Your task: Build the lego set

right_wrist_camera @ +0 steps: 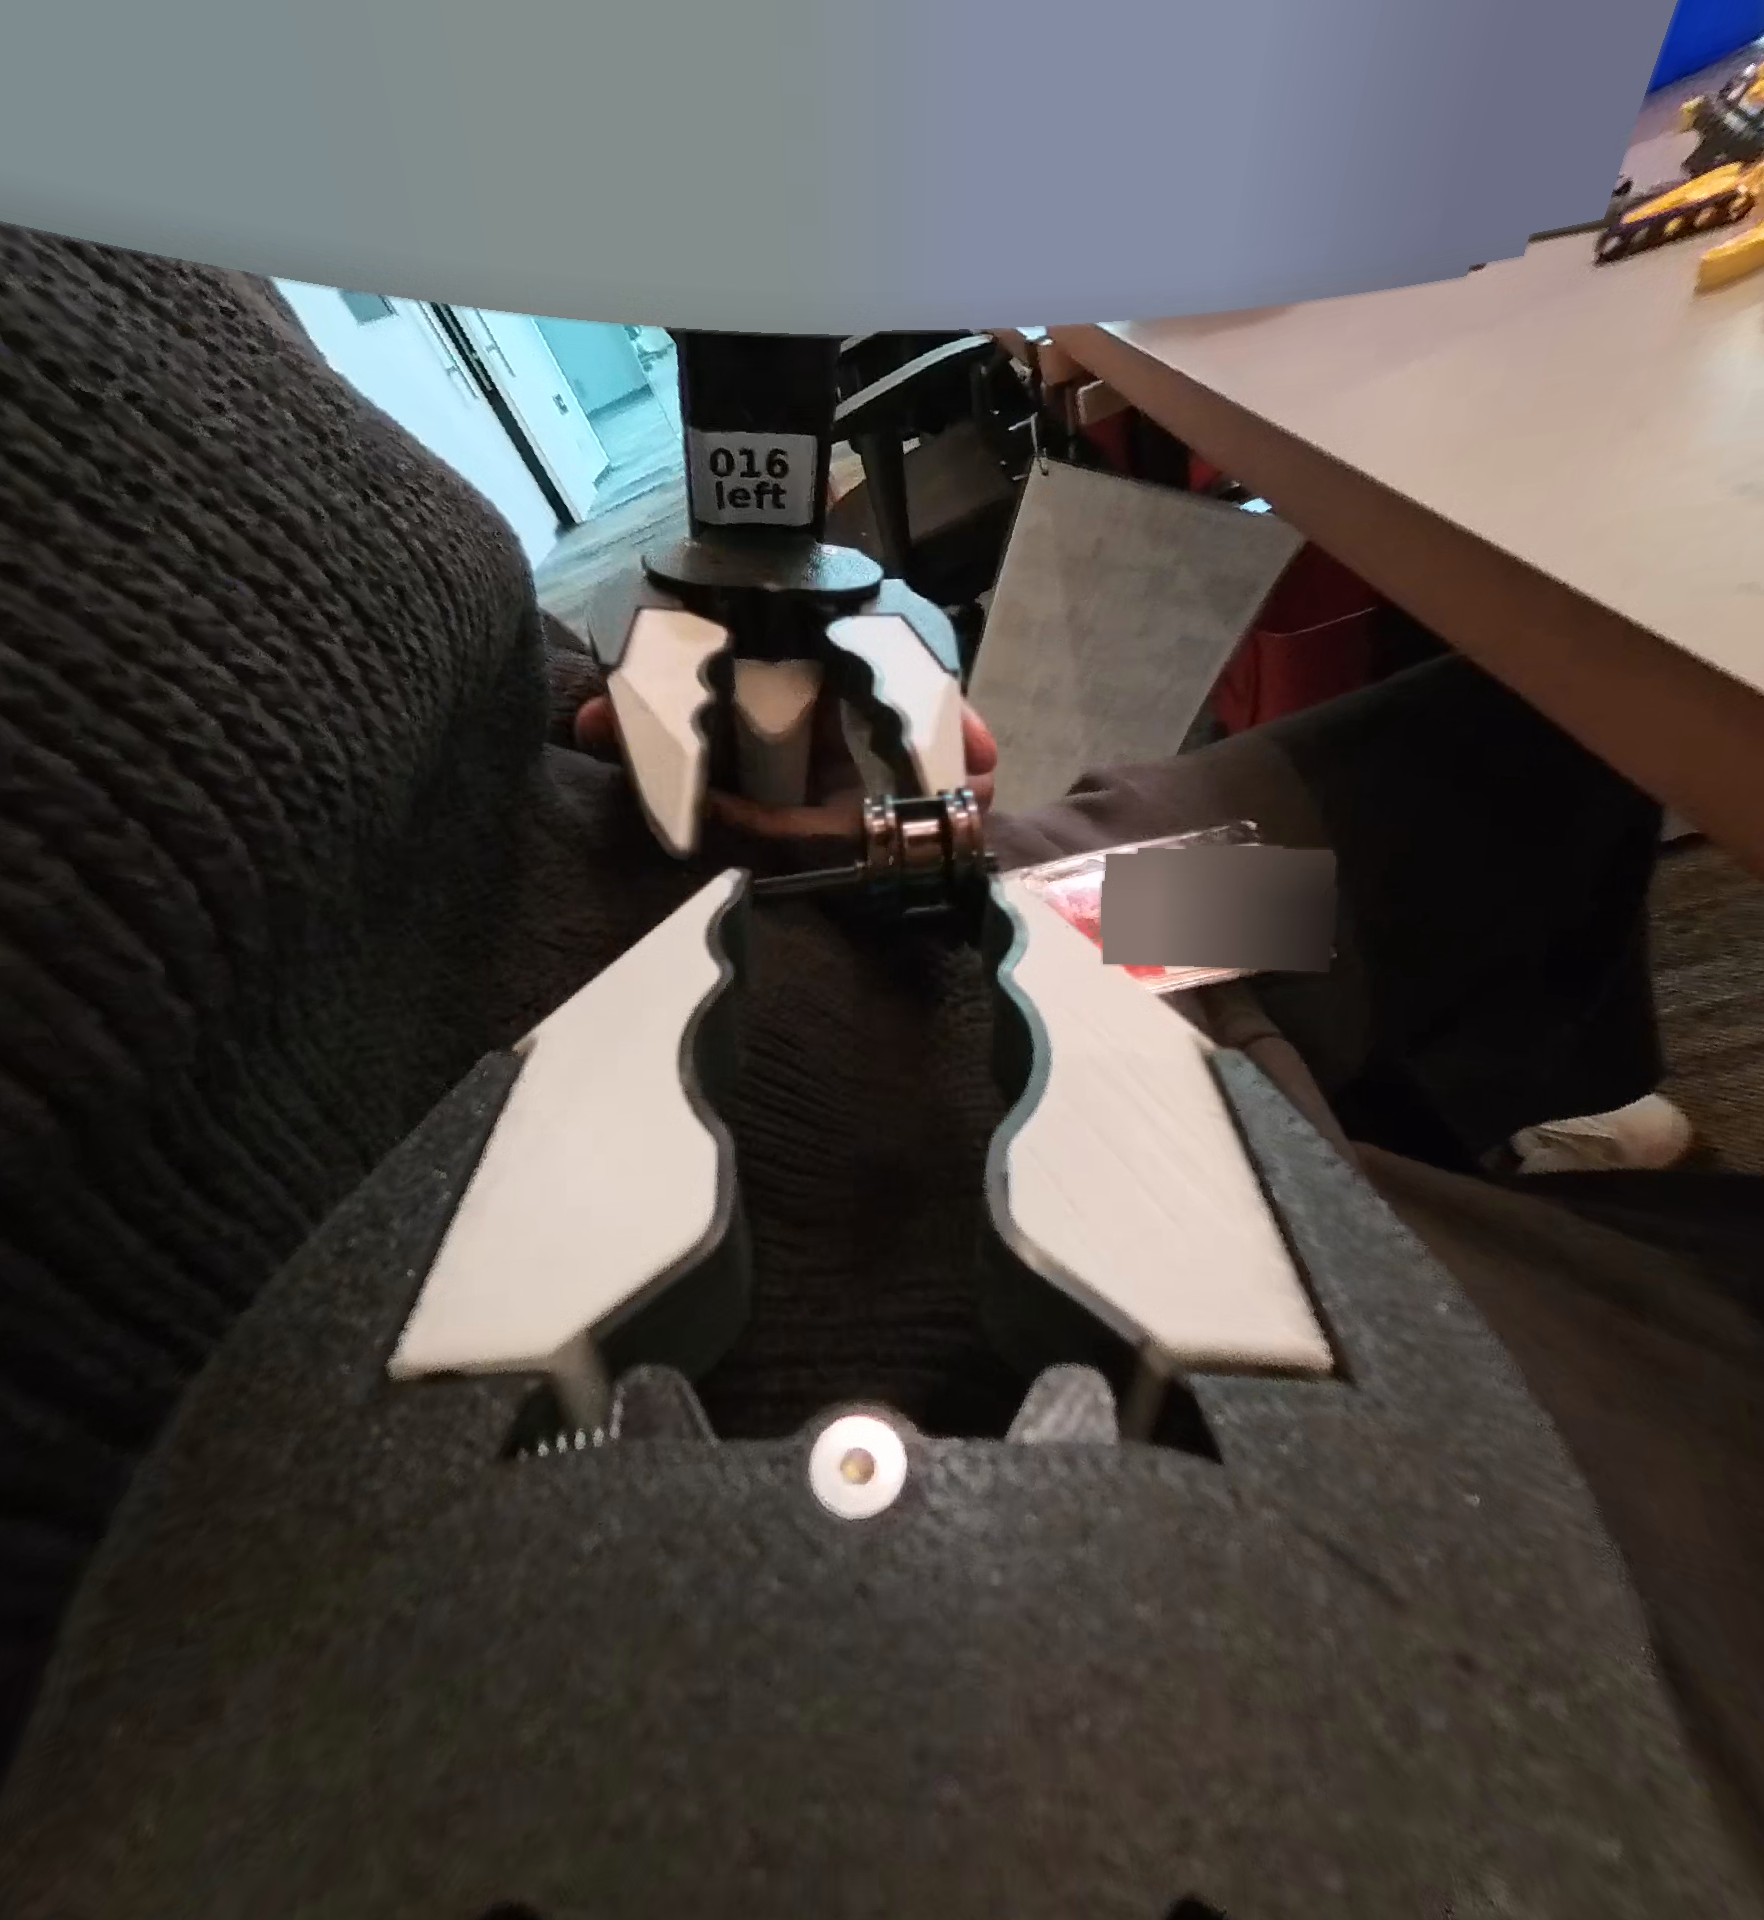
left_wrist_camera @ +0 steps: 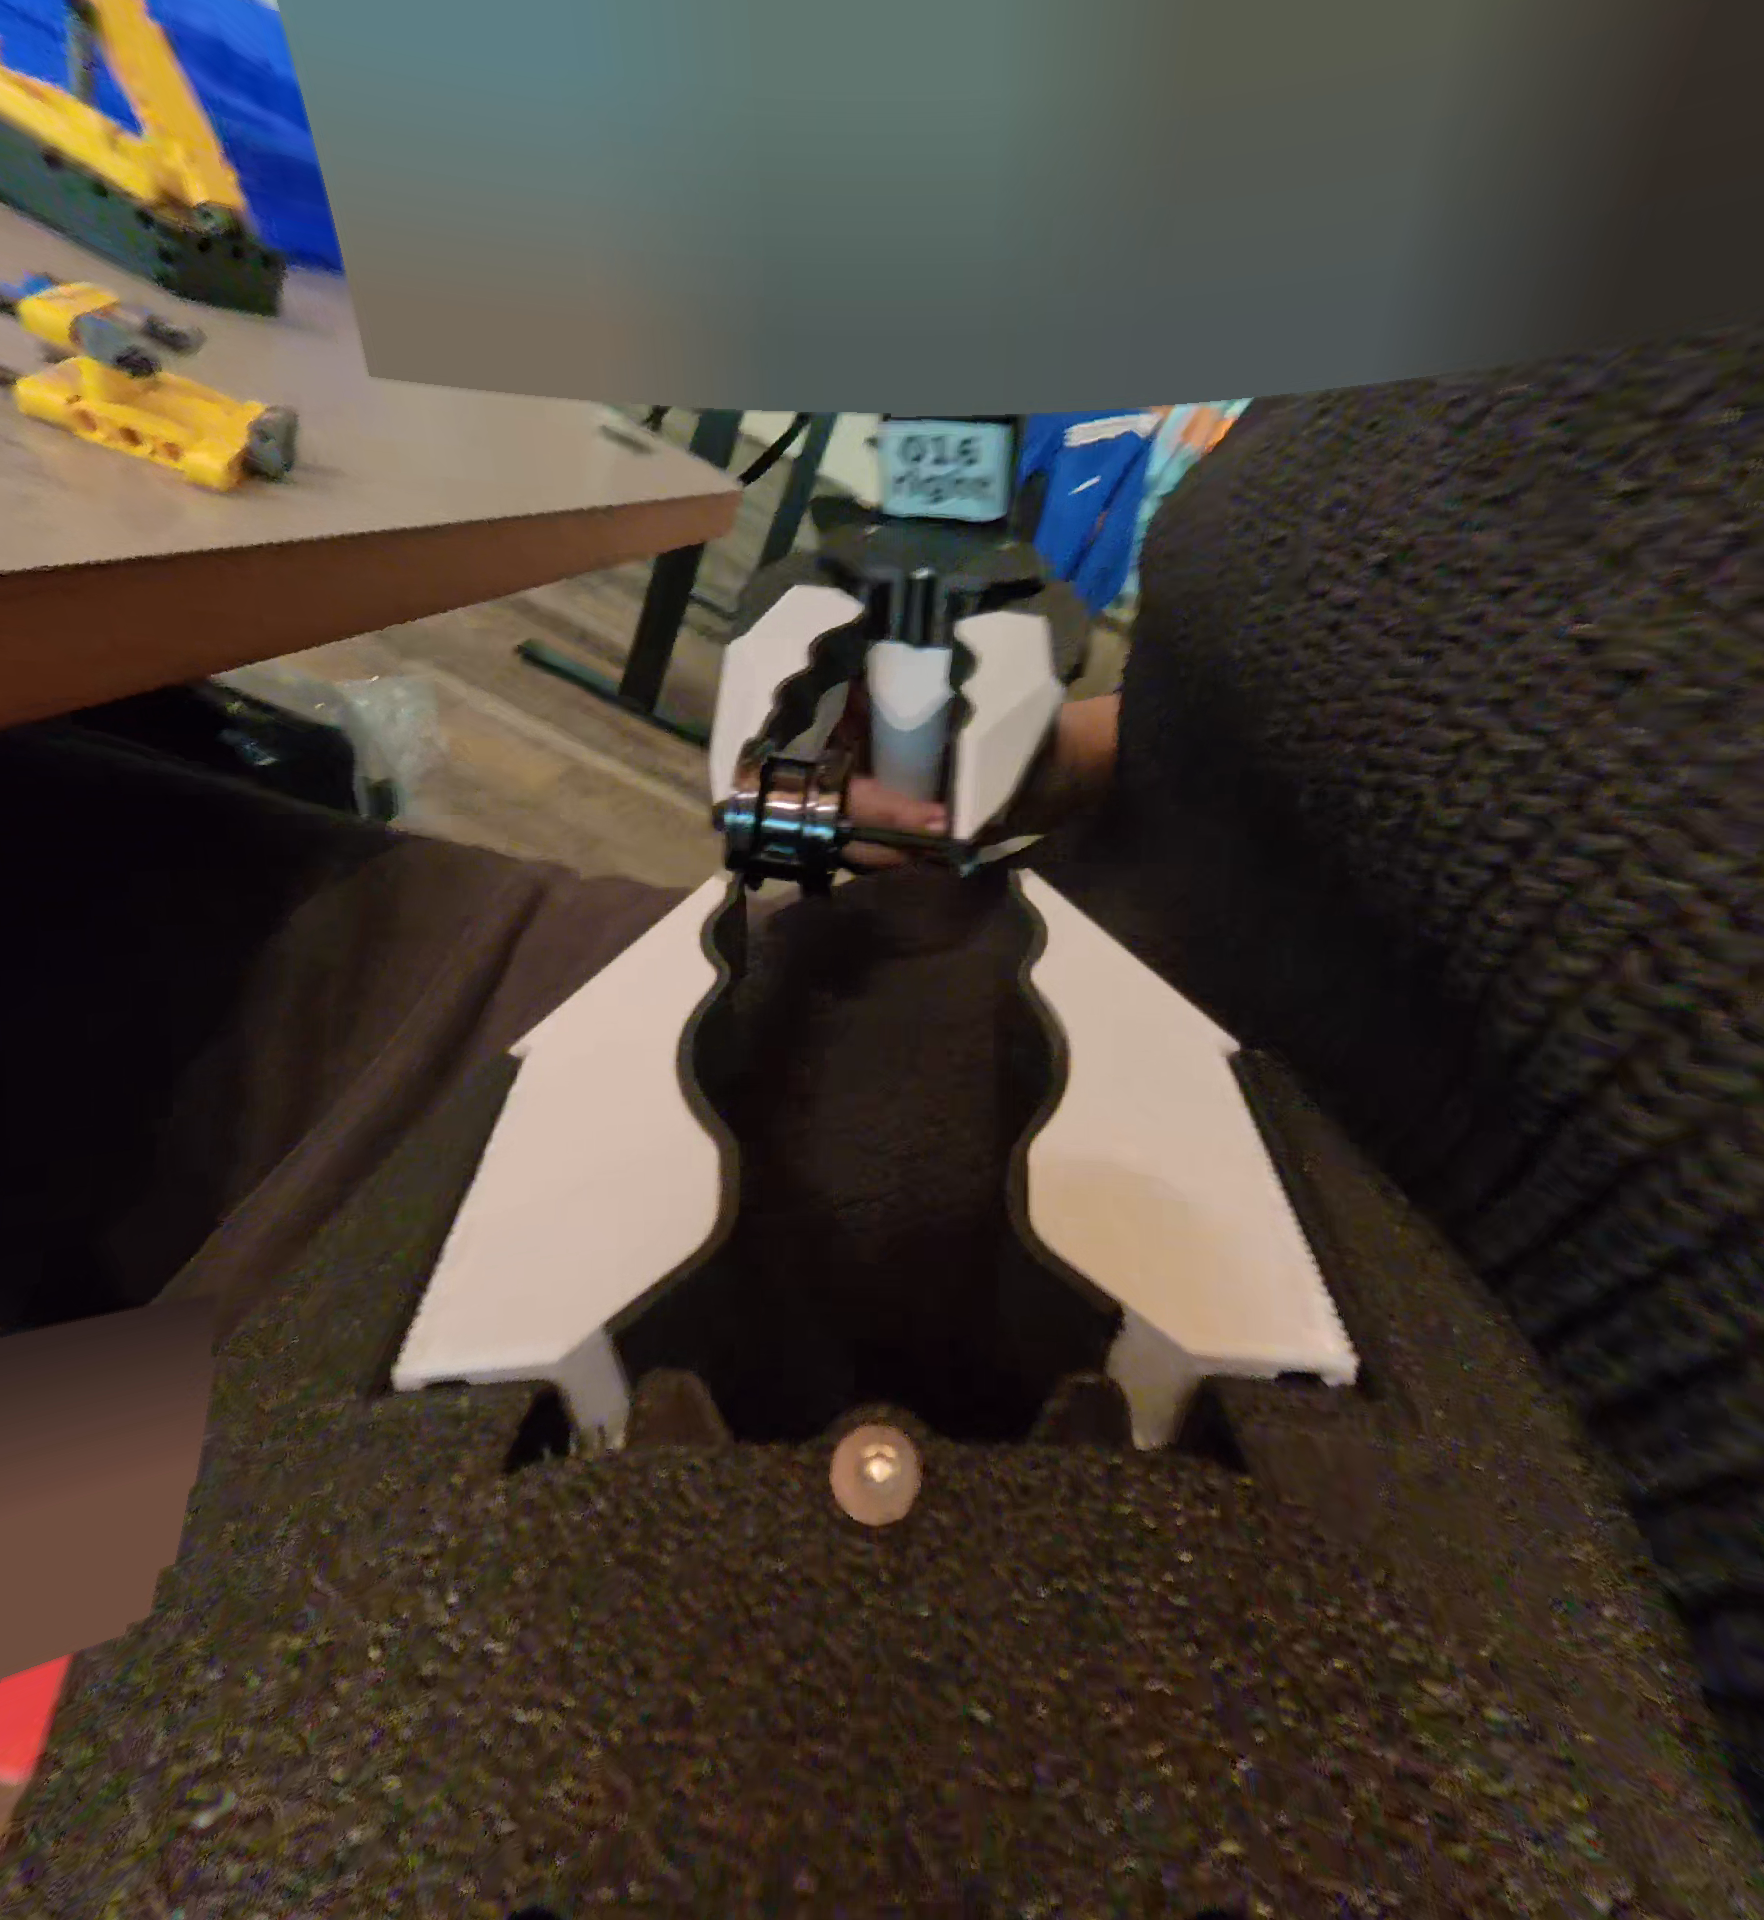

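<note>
Grippers face each other below worktop edge, over my lap. My left gripper and right gripper: both wide open, holding nothing. Small metal clasp sits between tips; looks rigid, light, slippery. Yellow brick pieces lie on worktop, well apart.

Tabletop upper left of the left wrist frame, upper right in the right wrist frame. Yellow brick pieces lie loose on it, a bigger yellow-and-black brick build behind them (blurred). Dark knit sleeve fills the right side. Metal clasp at centre. Grey panel under the tabletop. Clear packet with red contents right of centre.
</note>
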Action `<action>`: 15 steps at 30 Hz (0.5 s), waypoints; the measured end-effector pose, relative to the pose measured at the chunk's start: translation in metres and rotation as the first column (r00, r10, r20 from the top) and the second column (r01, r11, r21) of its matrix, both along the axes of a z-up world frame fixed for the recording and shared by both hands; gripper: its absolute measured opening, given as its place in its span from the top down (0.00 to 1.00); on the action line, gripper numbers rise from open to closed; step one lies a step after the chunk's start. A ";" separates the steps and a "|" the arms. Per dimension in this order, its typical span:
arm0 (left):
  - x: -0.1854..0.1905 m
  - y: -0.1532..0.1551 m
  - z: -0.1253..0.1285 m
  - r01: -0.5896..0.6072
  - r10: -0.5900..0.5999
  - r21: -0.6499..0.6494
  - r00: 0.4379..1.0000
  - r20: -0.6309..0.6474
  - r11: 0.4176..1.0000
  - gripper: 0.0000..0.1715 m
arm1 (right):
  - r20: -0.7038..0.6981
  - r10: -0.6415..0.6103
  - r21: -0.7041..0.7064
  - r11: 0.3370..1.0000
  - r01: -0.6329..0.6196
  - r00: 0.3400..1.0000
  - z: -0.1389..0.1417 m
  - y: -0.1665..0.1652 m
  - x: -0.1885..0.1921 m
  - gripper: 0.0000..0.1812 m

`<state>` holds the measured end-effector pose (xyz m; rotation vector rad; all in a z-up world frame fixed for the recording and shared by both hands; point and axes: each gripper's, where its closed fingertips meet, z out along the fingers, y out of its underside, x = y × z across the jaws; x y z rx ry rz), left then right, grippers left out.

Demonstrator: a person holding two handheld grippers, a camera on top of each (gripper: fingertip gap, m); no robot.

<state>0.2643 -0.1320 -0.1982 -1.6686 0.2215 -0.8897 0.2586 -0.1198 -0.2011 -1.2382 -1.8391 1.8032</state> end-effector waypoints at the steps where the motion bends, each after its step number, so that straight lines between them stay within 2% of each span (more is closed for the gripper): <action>1: -0.001 0.004 -0.004 -0.029 0.028 -0.026 0.999 -0.025 0.999 0.71 | -0.009 -0.006 0.016 1.000 0.006 1.000 0.000 -0.001 -0.001 0.75; 3: -0.003 0.007 -0.009 -0.065 0.062 -0.049 0.996 -0.061 0.997 0.71 | -0.025 -0.014 0.051 0.999 0.016 1.000 0.001 -0.002 -0.002 0.76; 8: -0.003 0.006 -0.005 -0.097 0.095 -0.014 0.990 -0.102 0.995 0.72 | -0.053 -0.016 0.097 0.995 0.021 0.998 0.003 -0.004 -0.003 0.76; 10: -0.002 0.003 0.000 -0.088 0.090 0.018 0.992 -0.093 0.996 0.72 | -0.056 -0.009 0.087 0.996 0.014 0.998 0.006 -0.005 -0.002 0.76; 13: -0.002 -0.010 0.025 -0.027 0.023 0.148 0.999 0.028 0.989 0.68 | -0.050 -0.004 0.094 0.996 0.009 0.999 0.005 -0.005 -0.002 0.76; 15: -0.003 -0.007 0.019 -0.033 0.031 0.114 0.999 0.013 0.993 0.68 | -0.046 0.001 0.098 0.995 0.004 0.999 0.004 -0.005 -0.002 0.76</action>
